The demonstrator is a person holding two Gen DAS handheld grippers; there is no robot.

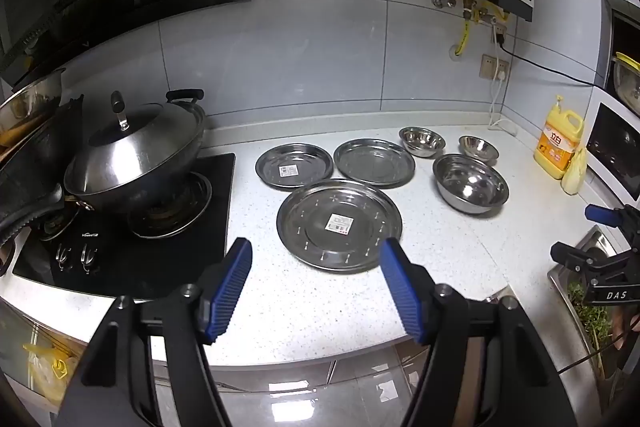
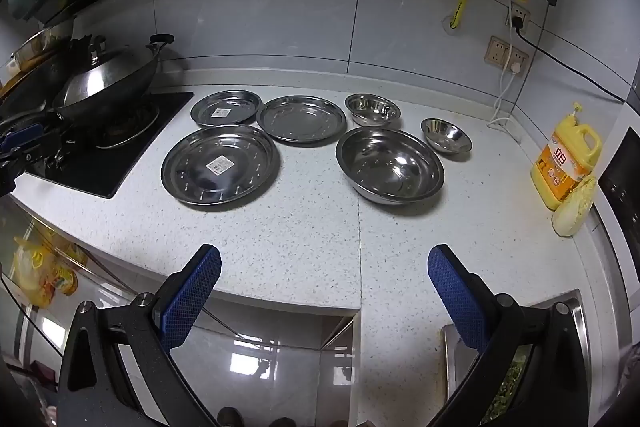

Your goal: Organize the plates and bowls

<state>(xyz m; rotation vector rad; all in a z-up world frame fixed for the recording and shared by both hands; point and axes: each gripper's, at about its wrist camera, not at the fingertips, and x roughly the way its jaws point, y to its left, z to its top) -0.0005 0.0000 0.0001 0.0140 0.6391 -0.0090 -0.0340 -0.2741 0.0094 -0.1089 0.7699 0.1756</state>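
Three steel plates lie on the white counter (image 1: 320, 303): a large one (image 1: 339, 225) (image 2: 219, 164) in front, a small one (image 1: 294, 165) (image 2: 226, 107) behind it on the left, and a medium one (image 1: 374, 163) (image 2: 301, 118) behind on the right. To their right stand three steel bowls: a large one (image 1: 470, 183) (image 2: 390, 165), a middle one (image 1: 422, 141) (image 2: 372, 109) and a small one (image 1: 478, 147) (image 2: 446, 136). My left gripper (image 1: 316, 255) hangs open just before the large plate. My right gripper (image 2: 325, 261) is open over the counter's front edge, holding nothing.
A lidded wok (image 1: 136, 159) sits on the black gas hob (image 1: 132, 247) at the left. A yellow detergent bottle (image 2: 566, 163) and a cabbage (image 2: 574, 207) stand at the right by an oven. A sink (image 2: 520, 359) with greens lies at the front right.
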